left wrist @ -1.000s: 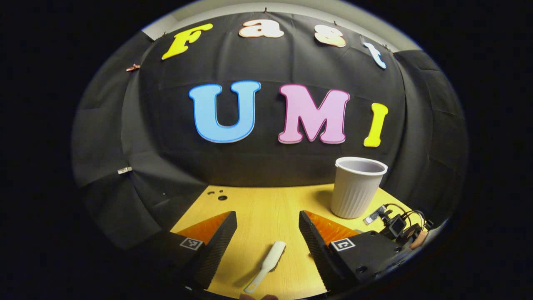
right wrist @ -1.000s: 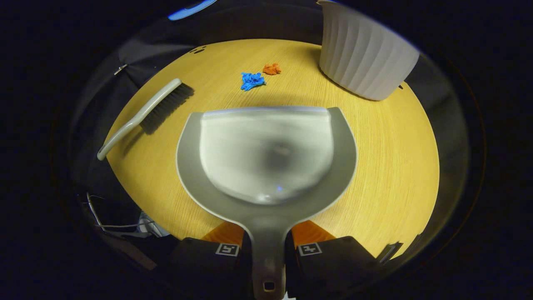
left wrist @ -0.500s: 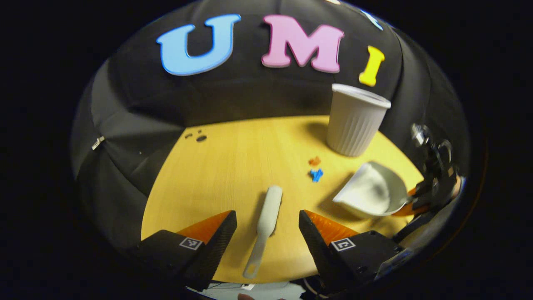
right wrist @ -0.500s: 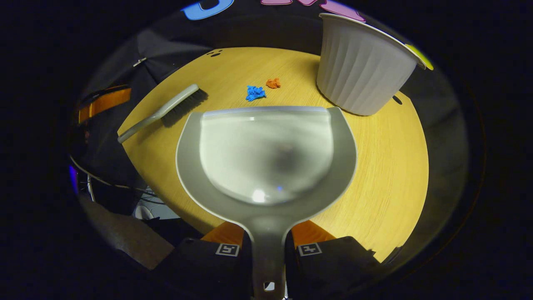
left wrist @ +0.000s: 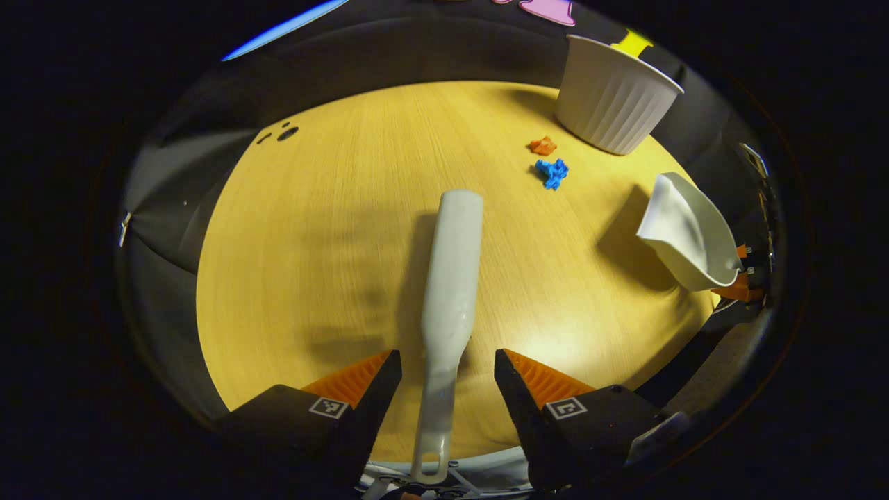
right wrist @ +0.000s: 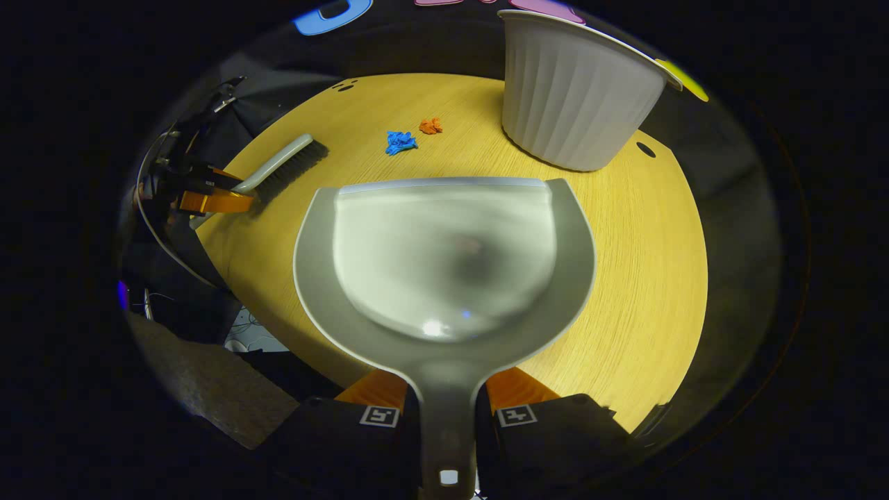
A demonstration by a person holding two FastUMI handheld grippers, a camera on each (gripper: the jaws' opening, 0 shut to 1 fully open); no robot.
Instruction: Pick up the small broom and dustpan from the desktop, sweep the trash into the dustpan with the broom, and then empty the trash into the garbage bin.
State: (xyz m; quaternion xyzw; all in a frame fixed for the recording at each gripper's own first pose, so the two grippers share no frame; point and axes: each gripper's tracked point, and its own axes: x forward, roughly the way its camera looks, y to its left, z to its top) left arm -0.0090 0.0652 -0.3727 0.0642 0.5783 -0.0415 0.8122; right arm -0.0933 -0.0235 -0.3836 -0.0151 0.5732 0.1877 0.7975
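The left gripper, jaws wide, is straddling the broom handle near the counter's front edge; it is probably light, stiff and slick, best pinched mid-handle. The right gripper is clamping the dustpan handle.

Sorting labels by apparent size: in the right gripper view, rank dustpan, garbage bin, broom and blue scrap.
1. dustpan, though nearness to the camera inflates it
2. garbage bin
3. broom
4. blue scrap

The left tongs stand spread on either side of the broom handle, not touching it. On the worktop beyond lie blue scrap and orange scrap, near the white bin; the dustpan hangs at right.
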